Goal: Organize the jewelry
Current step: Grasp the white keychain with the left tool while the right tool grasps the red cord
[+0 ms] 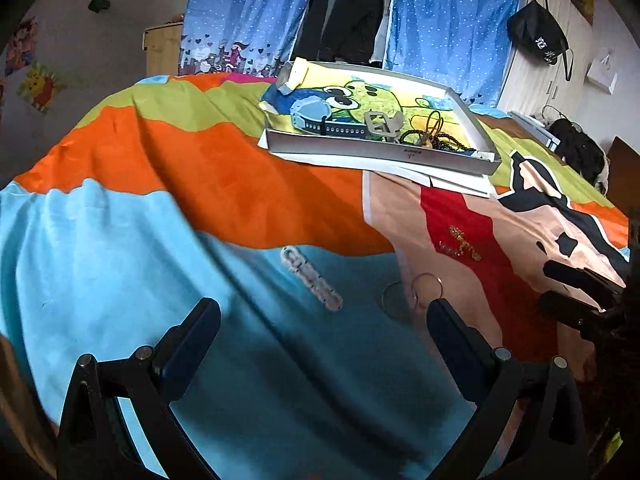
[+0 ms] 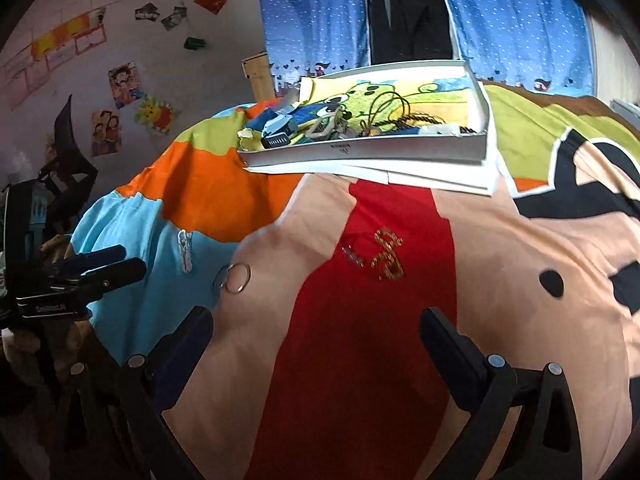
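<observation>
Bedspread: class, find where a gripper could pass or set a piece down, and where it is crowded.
Free: the orange band between the box and the silver bracelet; the peach patch right of the gold chain. Crowded: inside the box, and around the hoop earrings between both open grippers.

left black two-finger gripper point(image 1: 323, 322) with chunky angular plastic arms, dark blue finger pads point(image 1: 188, 340), round silver pivot bolts, right black gripper point(image 2: 316, 330) same build

Both wrist views look low across the bed toward the white tray point(image 1: 380, 152) point(image 2: 360, 150) at its far side; the left wrist view sits further left of it. Both share the tray.
</observation>
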`<state>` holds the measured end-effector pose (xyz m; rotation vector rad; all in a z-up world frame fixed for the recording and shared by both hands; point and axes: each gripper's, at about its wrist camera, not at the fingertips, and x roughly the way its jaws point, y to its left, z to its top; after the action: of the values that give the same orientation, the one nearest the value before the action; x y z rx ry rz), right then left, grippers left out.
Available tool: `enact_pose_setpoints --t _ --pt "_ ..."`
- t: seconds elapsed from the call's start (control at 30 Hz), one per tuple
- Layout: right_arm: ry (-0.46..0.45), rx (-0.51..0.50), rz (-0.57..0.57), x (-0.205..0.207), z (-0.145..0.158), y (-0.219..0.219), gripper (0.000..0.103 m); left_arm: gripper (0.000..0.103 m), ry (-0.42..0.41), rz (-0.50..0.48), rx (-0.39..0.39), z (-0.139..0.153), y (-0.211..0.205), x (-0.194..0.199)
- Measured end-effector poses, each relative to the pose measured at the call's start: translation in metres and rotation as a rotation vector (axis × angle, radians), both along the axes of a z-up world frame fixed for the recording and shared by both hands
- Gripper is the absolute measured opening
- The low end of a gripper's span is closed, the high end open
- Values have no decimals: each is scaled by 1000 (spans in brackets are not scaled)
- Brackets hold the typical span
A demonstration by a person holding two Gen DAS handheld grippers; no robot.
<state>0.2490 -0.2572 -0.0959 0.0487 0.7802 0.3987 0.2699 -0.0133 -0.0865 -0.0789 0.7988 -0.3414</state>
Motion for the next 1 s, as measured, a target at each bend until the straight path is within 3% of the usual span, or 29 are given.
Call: enact_pose_setpoints --t 0.13,0.23,0.3,0.43,0.57,0.67,1.0 --pt "7 4 37 17 1 -1 102 100 12 5 -30 -3 0 14" --pt "25 5 69 33 -1 0 86 97 39 19 -39 -8 1 26" --pt "35 13 81 40 -3 0 82 93 53 22 -40 -11 1 29" --pt "71 41 124 61 -8 3 64 68 94 21 -26 -20 -3 38" --pt "105 33 162 81 -14 8 44 48 116 14 -13 -26 -8 45" --pt "135 22 172 94 -22 13 35 36 150 22 8 -32 -10 50" --pt "261 -66 88 125 -59 18 23 30 162 36 27 -38 -11 54"
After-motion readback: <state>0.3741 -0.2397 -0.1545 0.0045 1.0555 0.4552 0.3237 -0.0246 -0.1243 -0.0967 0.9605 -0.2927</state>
